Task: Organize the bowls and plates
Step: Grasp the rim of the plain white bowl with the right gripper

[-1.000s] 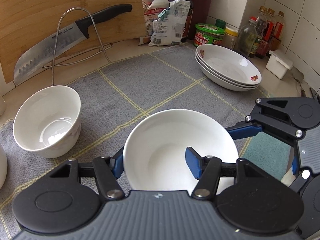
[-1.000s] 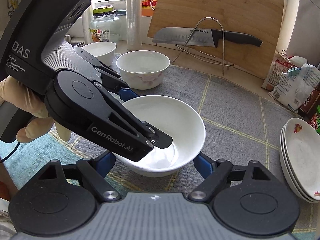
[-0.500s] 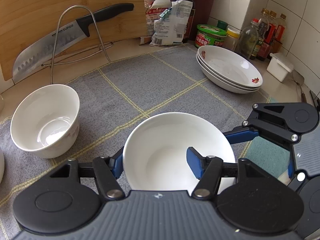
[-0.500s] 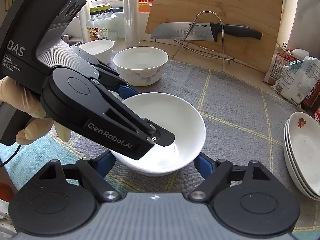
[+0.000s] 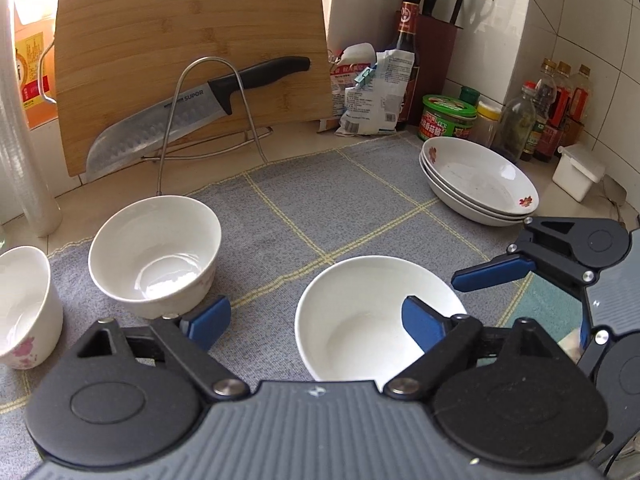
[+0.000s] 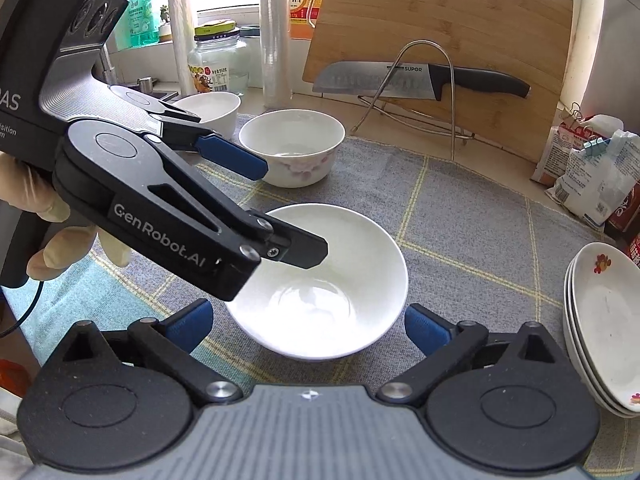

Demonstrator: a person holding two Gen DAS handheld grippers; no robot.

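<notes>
A plain white ceramic bowl [image 6: 320, 280] sits upright on the grey checked cloth [image 5: 320, 200] that covers the counter, released on both sides. The left gripper [image 5: 316, 322] has just been opening; its jaws stand apart, one blue pad hanging inside the bowl over the near rim without pressing it, the other out over the cloth beside a deeper white bowl with pink flowers [image 5: 154, 256]. The right gripper [image 6: 308, 326] has also just spread wide, its pads flanking the plain bowl with a gap on each side (nothing is clamped). A smaller flowered white bowl [image 5: 24, 312] stands left of the deeper one. A stack of shallow white plates with red flowers [image 5: 478, 180] rests at the cloth's far right corner.
</notes>
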